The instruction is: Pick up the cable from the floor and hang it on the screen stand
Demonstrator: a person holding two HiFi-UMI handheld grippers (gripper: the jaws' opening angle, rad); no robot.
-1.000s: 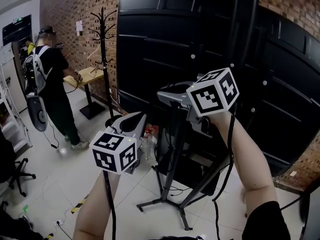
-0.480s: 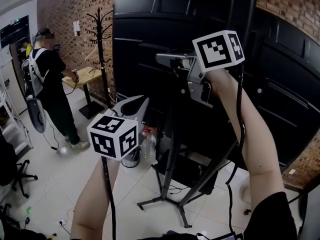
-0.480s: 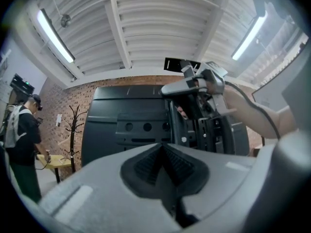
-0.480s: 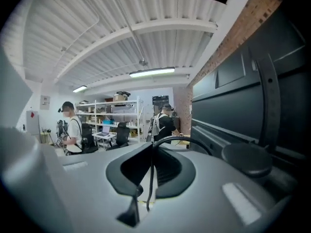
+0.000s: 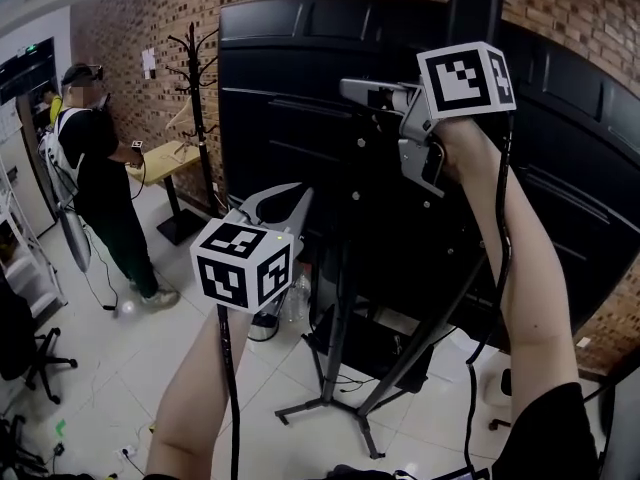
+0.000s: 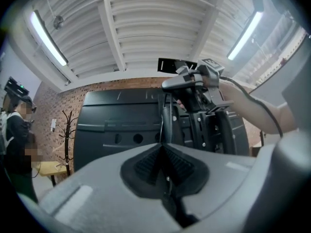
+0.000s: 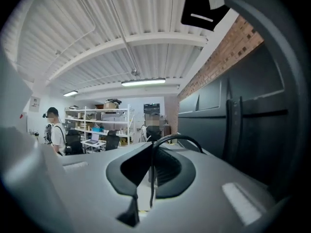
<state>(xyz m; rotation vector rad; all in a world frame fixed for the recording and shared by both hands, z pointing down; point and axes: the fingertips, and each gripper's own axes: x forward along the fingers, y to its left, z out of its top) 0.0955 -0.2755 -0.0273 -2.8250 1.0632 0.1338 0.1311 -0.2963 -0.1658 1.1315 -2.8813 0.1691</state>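
1. Here, my left gripper [image 5: 283,198] is raised in front of the black back of the big screen [image 5: 290,98]. Its jaws are tilted up towards the panel.
2. Its jaws are pressed together on the thin black cable [image 6: 162,125]. In the left gripper view, the cable runs straight up from between the pads towards my other gripper.
3. My right gripper [image 5: 362,90] is higher and further right, with the arm stretched up. Its tips are close to the upper part of the screen's back.
4. Its jaws are closed too, pinching the same cable. In the right gripper view, one strand hangs down between the pads and a short loop arches out past the tips to the right.
5. So the cable is off the tiled floor [image 5: 120,368] and held at two spots, up against the back of the screen. In the head view I cannot make it out against the dark panel.
6. The screen stand [image 5: 338,348] is below my hands, its post and splayed legs resting on the tiles.
7. A black coat rack [image 5: 195,98] stands by the brick wall [image 5: 130,18] to the left.
8. Beside it, a person [image 5: 95,168] in dark clothes is at a small wooden table [image 5: 165,153].
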